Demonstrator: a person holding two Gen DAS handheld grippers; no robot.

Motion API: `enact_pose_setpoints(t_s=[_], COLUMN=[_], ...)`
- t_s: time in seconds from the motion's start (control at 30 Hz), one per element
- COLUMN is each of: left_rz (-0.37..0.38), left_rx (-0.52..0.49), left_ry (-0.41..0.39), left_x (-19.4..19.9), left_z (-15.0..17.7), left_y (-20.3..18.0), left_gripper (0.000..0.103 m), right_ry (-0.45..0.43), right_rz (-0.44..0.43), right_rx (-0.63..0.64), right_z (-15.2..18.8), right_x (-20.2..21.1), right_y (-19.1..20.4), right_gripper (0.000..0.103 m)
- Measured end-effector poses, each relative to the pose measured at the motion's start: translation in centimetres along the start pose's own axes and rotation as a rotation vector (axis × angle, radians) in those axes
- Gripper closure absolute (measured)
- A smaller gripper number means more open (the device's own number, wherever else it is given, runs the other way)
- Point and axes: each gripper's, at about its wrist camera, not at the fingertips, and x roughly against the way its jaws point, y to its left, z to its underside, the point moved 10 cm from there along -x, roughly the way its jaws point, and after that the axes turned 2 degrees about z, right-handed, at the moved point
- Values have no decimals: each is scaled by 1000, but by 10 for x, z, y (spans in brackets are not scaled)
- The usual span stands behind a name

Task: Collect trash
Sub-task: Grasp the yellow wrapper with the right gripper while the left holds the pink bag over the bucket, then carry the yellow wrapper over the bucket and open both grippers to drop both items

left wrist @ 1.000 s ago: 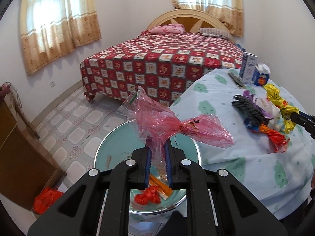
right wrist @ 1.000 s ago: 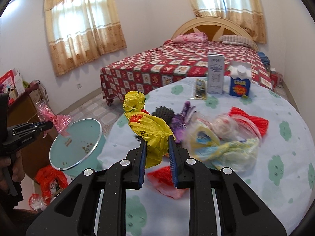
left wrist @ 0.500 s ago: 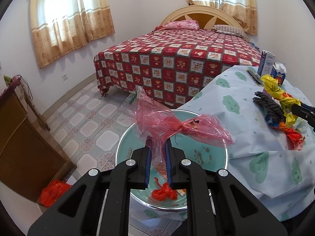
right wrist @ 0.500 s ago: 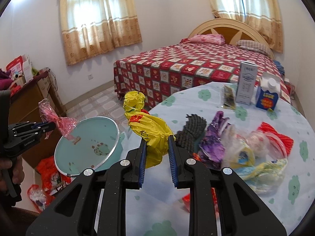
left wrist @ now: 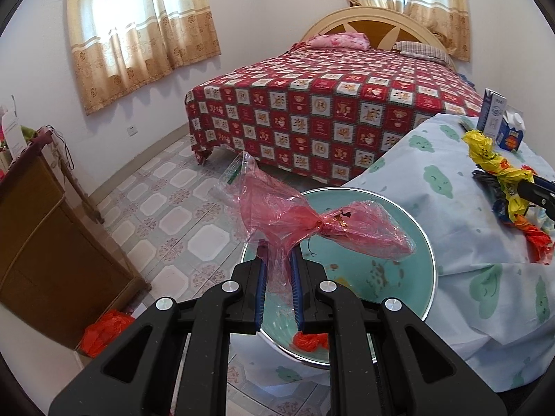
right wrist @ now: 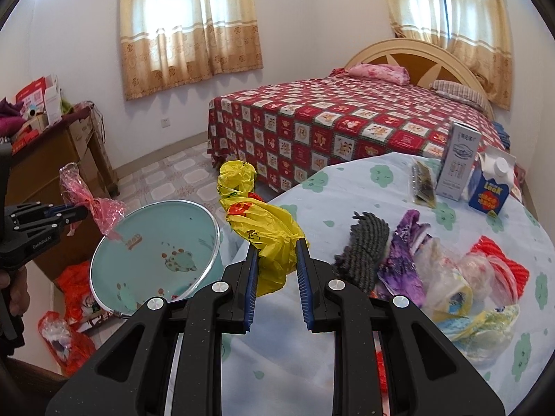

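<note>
Over the basin (left wrist: pixel 409 228), at my left, I hold the left gripper (left wrist: pixel 278 270) tilted downward, its jaws nearly closed on a pink bag (left wrist: pixel 305 228). Red scraps already lie in that basin, so some collecting is done. Further right, my right gripper (right wrist: pixel 276 261) pinches a yellow bag (right wrist: pixel 263 228) above the table (right wrist: pixel 347 187) edge, angled toward the basin. Rightmost, a heap of wrappers (right wrist: pixel 447 277) and two cartons (right wrist: pixel 458 161) remain on the table, so I judge much is left.
</note>
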Motion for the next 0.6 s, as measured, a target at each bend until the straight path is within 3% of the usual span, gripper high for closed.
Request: enact_pose_setpoints(t_s=[0.6], left_rz=[-49], left_rx=[22], left_ry=[1], left_x=[-1], left_z=[4], left_y=[27], left_gripper=[90], right_ry=[21], right_rz=[-20], right_rx=[86], right_z=[-9], right_x=[-26], right_y=[36], right_gripper=[81])
